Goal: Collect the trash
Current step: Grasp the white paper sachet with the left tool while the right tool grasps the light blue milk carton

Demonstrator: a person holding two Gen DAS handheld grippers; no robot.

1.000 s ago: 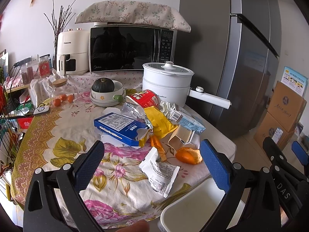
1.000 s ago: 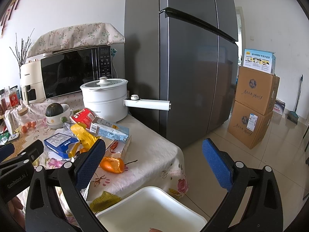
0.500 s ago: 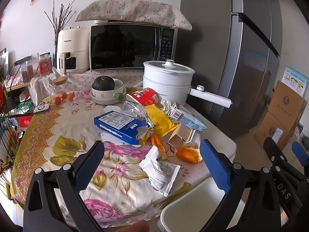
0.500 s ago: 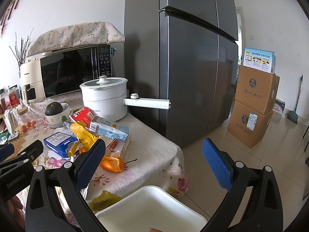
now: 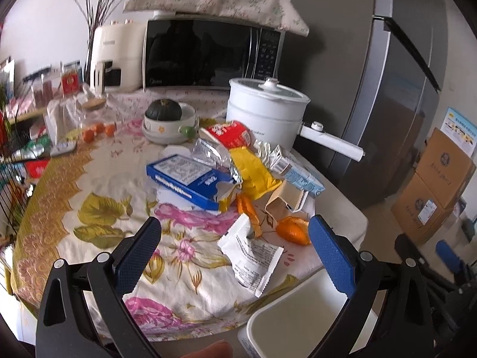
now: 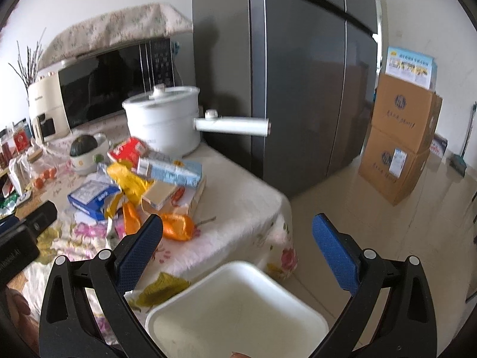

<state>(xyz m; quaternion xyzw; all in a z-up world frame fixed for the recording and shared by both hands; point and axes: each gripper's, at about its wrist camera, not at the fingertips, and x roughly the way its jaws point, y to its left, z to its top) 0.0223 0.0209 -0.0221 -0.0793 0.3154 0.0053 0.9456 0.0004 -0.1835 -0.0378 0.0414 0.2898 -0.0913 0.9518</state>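
Note:
Trash lies on a floral tablecloth (image 5: 98, 214): a white wrapper (image 5: 252, 253), orange peel (image 5: 293, 229), a torn blue box (image 5: 187, 180), a yellow bag (image 5: 256, 176), a red packet (image 5: 229, 132) and a light blue carton (image 5: 301, 174). A white bin (image 6: 238, 310) stands below the table's near edge. My left gripper (image 5: 235, 256) is open and empty, just short of the white wrapper. My right gripper (image 6: 238, 253) is open and empty above the bin. The peel (image 6: 177, 226), blue box (image 6: 92, 198) and carton (image 6: 176, 173) also show in the right wrist view.
A white pot (image 5: 266, 113) with a long handle, a bowl with a dark squash (image 5: 165, 116), a microwave (image 5: 205, 55) and an air fryer (image 5: 114, 56) stand at the back. A grey fridge (image 6: 298, 74) and stacked cardboard boxes (image 6: 399, 140) are to the right.
Both grippers have shifted slightly; the left view has edged a little closer to the trash pile. Both stay open and empty.

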